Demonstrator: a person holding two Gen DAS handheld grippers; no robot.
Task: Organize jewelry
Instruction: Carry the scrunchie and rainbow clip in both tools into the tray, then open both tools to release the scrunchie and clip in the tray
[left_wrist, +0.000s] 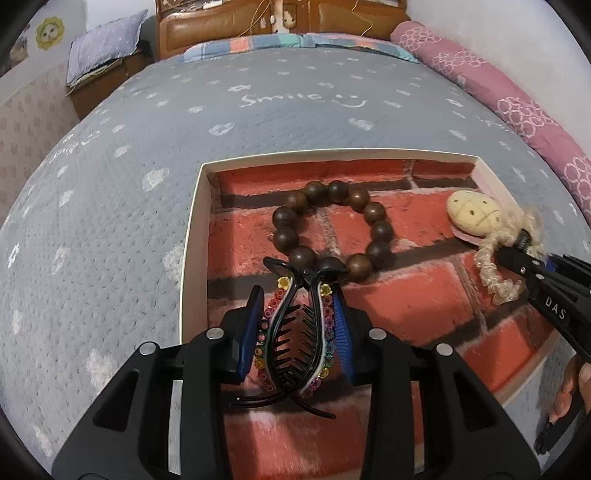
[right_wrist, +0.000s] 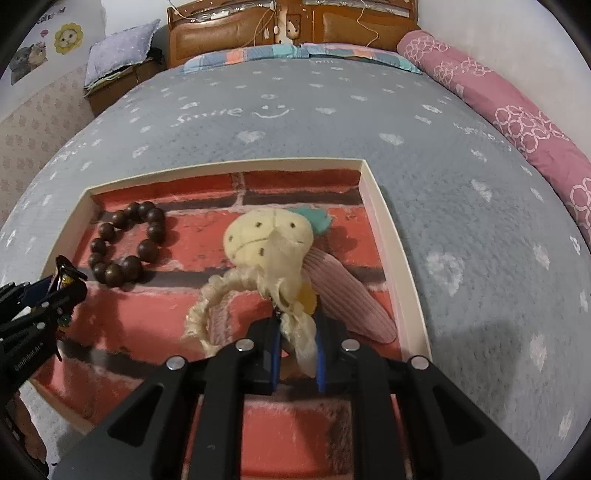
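A shallow white box (left_wrist: 192, 236) with a red brick-pattern floor lies on the bed; it also shows in the right wrist view (right_wrist: 391, 258). A brown wooden bead bracelet (left_wrist: 332, 229) lies inside it, at the left in the right wrist view (right_wrist: 125, 243). My left gripper (left_wrist: 295, 325) is shut on a black hair claw clip with coloured gems (left_wrist: 291, 339), held over the box's near left part. My right gripper (right_wrist: 297, 350) is shut on a cream scrunchie with a plush pineapple charm (right_wrist: 266, 243), over the box's right side. The charm (left_wrist: 472, 214) shows in the left view too.
The box sits on a grey quilt (left_wrist: 258, 122) printed with hearts and "Smile". A pink rolled blanket (right_wrist: 517, 122) lies along the right. A wooden headboard (right_wrist: 236, 33) and a lilac pillow on a bedside box (right_wrist: 122, 51) are at the back.
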